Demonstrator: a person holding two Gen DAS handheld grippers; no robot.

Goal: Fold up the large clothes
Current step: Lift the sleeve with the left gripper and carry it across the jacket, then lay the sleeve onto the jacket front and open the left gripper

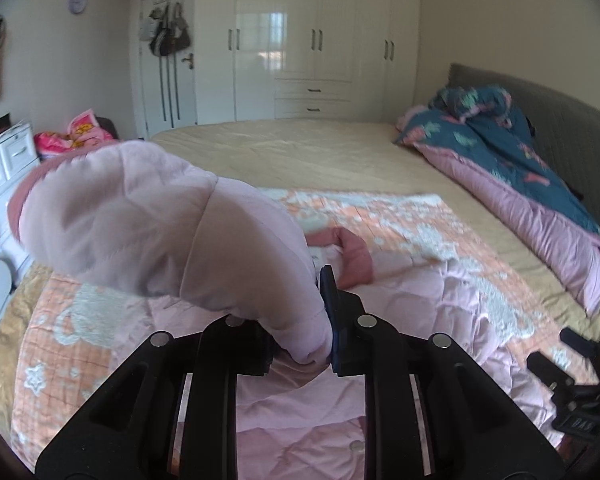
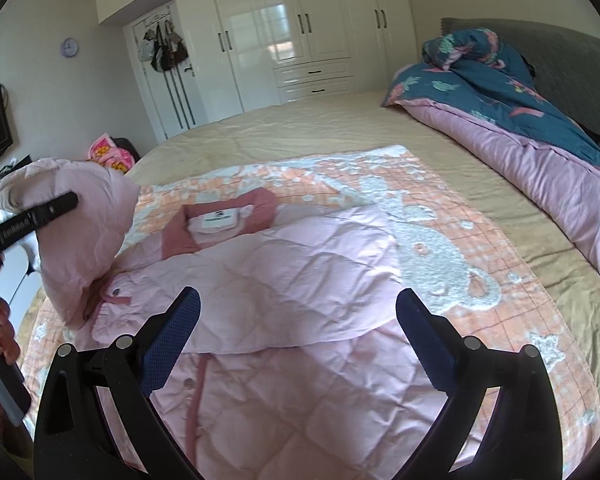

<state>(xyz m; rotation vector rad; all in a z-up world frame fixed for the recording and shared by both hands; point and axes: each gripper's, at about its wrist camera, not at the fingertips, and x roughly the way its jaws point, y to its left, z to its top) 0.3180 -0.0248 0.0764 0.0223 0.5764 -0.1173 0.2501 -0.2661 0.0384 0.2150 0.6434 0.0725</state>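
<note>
A pale pink quilted jacket with a darker pink collar lies on an orange and white blanket on the bed. One sleeve lies folded across its body. My left gripper is shut on the other sleeve and holds it lifted above the jacket's left side; it also shows in the right wrist view. My right gripper is open and empty, hovering just above the jacket's lower middle. It shows at the right edge of the left wrist view.
A blue and pink duvet is bunched along the grey headboard at the right. White wardrobes stand behind the bed. A white dresser and pink bags stand at the left.
</note>
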